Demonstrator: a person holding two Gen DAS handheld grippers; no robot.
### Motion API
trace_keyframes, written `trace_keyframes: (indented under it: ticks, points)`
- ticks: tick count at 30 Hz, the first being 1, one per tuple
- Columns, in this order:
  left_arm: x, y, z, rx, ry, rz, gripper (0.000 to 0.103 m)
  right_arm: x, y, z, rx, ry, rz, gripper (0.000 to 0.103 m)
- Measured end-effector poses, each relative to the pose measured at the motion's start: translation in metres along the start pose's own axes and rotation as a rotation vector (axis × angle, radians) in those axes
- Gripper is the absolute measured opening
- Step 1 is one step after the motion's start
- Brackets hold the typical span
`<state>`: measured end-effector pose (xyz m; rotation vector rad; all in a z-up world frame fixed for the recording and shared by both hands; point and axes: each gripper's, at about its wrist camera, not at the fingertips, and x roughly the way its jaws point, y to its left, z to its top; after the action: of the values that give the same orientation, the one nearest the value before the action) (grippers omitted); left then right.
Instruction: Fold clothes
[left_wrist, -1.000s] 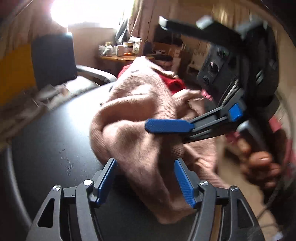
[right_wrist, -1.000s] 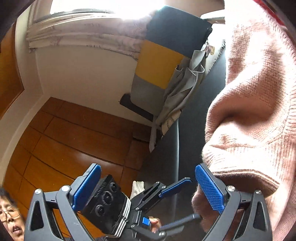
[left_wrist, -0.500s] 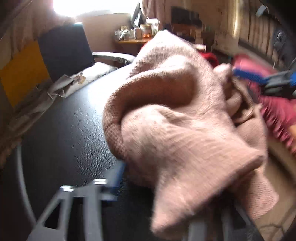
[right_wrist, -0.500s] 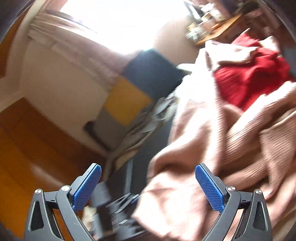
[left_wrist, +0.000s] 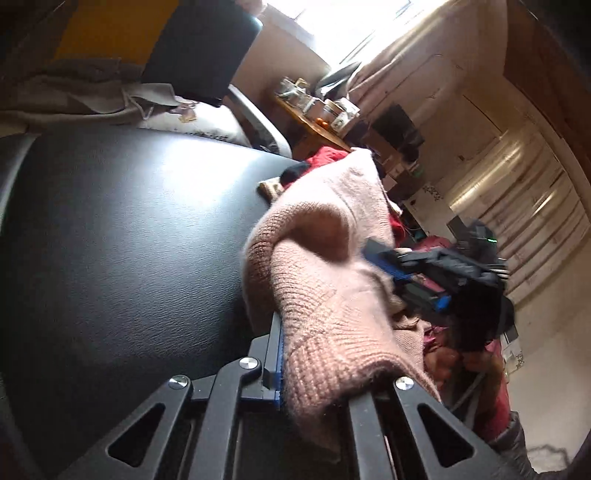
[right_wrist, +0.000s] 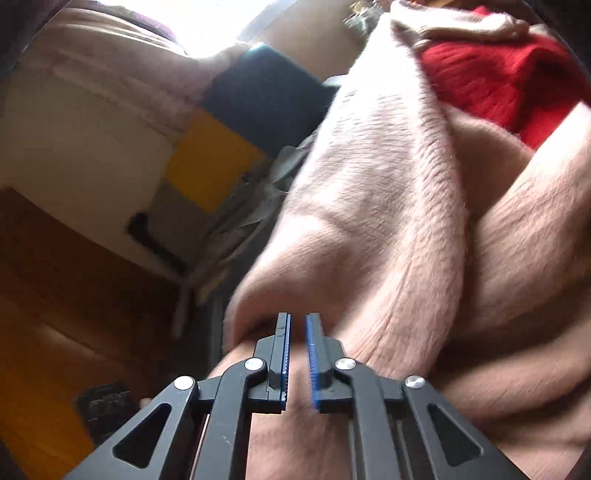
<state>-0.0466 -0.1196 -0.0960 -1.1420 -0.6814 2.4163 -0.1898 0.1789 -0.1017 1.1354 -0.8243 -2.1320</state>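
Item: bulky pink knitted sweater (left_wrist: 332, 280), bunched at frame centre over black leather-look worktop (left_wrist: 122, 236); left tool (left_wrist: 314, 354) and right tool (right_wrist: 297, 354), apart a second ago, now both clamped on it (fold underway, likely).

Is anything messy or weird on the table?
Yes: the pink sweater is a bunched heap, not flat, spilling past the black table's edge. The left gripper pinches its cuff. A red garment lies crumpled behind.
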Motion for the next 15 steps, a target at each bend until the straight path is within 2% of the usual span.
trace_keyframes:
  ticks: [1,3,4,5,6,8,9,11,13,15]
  points:
    - [-0.002,0.001,-0.001,0.009,0.001,0.014,0.005,-0.009,0.005,-0.001,-0.008,-0.035,0.000,0.012]
    - [-0.001,-0.001,-0.005,0.032,-0.001,0.027,0.005,-0.030,0.010,0.003,-0.025,-0.125,-0.043,0.032]
    - [0.000,-0.004,-0.007,0.044,-0.003,0.031,0.005,-0.040,0.007,0.006,-0.007,-0.175,-0.066,0.072]
    - [0.001,-0.004,-0.007,0.047,-0.003,0.028,0.005,-0.044,0.005,0.010,-0.008,-0.202,-0.093,0.098]
    - [0.003,-0.004,-0.008,0.047,-0.002,0.020,0.006,-0.048,0.003,0.015,-0.009,-0.229,-0.120,0.099]
    - [0.013,-0.002,-0.008,0.035,0.019,0.029,0.021,-0.037,-0.007,0.026,0.012,-0.205,-0.115,0.099]
    - [0.020,0.000,-0.008,0.027,0.031,0.036,0.022,-0.027,-0.015,0.030,0.027,-0.174,-0.111,0.099]
    - [0.032,0.004,-0.009,0.012,0.056,0.049,0.027,-0.008,-0.024,0.033,0.024,-0.132,-0.171,0.098]
    - [0.044,0.007,-0.009,-0.003,0.080,0.063,0.032,0.003,-0.028,0.031,0.006,-0.128,-0.166,0.098]
    - [0.057,0.010,-0.010,-0.017,0.105,0.077,0.036,0.011,-0.026,0.028,-0.058,-0.086,-0.183,0.099]
